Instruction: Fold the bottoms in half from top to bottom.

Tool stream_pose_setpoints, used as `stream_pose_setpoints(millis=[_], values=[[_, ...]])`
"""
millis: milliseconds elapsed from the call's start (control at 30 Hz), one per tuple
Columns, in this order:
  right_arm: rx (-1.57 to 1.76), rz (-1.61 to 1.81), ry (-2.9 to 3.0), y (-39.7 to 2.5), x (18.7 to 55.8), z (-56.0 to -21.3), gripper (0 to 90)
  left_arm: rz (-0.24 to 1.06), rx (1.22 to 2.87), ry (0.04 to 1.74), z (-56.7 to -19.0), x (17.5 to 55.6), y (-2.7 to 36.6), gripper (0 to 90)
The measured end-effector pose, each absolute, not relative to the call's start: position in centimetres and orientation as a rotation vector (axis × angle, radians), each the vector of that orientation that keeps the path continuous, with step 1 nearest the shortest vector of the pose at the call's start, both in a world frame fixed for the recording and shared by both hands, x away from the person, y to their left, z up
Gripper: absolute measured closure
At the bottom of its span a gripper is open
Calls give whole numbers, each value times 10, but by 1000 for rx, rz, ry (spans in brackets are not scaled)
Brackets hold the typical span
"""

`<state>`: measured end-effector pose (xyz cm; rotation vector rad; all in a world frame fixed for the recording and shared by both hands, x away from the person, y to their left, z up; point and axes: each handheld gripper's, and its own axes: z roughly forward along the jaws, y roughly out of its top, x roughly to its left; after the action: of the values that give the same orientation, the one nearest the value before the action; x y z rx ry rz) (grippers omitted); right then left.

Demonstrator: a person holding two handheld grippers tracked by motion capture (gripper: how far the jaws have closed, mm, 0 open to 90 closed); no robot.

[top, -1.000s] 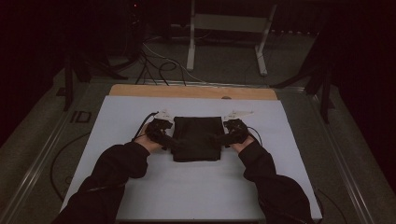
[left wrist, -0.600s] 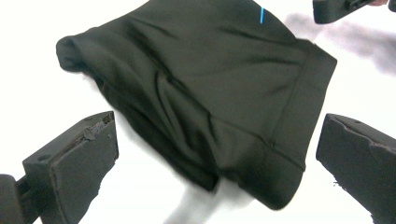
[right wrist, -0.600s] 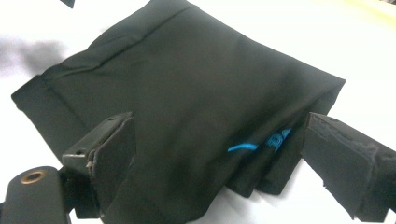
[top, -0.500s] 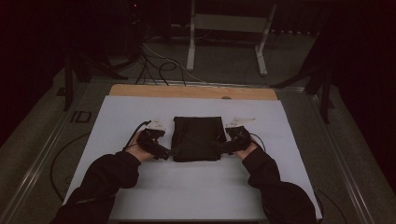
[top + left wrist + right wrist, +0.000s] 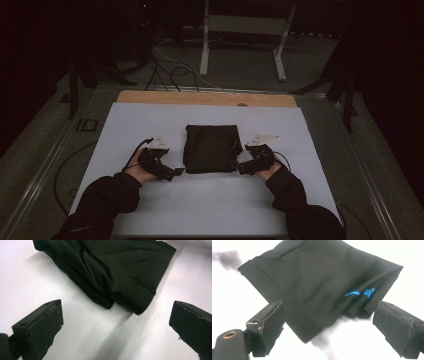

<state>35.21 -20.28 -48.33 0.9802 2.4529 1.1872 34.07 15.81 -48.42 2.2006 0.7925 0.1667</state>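
L gripper sits just off the near-left corner of the folded black garment, jaws wide apart, holding nothing; R gripper likewise at the near-right corner, wide open, empty. We judge both are set to take the near corners. Garment lies mid white table, approx. square, w/ a small blue logo. Nothing blocks us; floor cables lie well beyond.

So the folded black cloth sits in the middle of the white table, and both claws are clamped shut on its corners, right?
Not quite. The folded black cloth does lie mid-table, but neither claw is clamped on it. The left gripper view shows the left claw wide open, short of the cloth's corner. The right gripper view shows the right claw open too, jaws on either side of a corner, not closed.
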Motion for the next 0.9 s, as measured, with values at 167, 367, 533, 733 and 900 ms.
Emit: stream_pose_setpoints(millis=[167,367,533,733,900], values=[[971,1164,2468,-209,343,-486,105,177,2212,786,-486,330,162,1],[970,1152,2474,-217,330,-491,105,187,2219,786,-491,316,167,1],[972,1144,2463,-227,318,-492,105,186,2203,793,-492,306,173,1],[993,1163,2439,-241,303,-494,104,199,2211,806,-495,296,184,1],[997,1160,2427,-252,292,-495,104,200,2200,822,-493,288,192,1]])
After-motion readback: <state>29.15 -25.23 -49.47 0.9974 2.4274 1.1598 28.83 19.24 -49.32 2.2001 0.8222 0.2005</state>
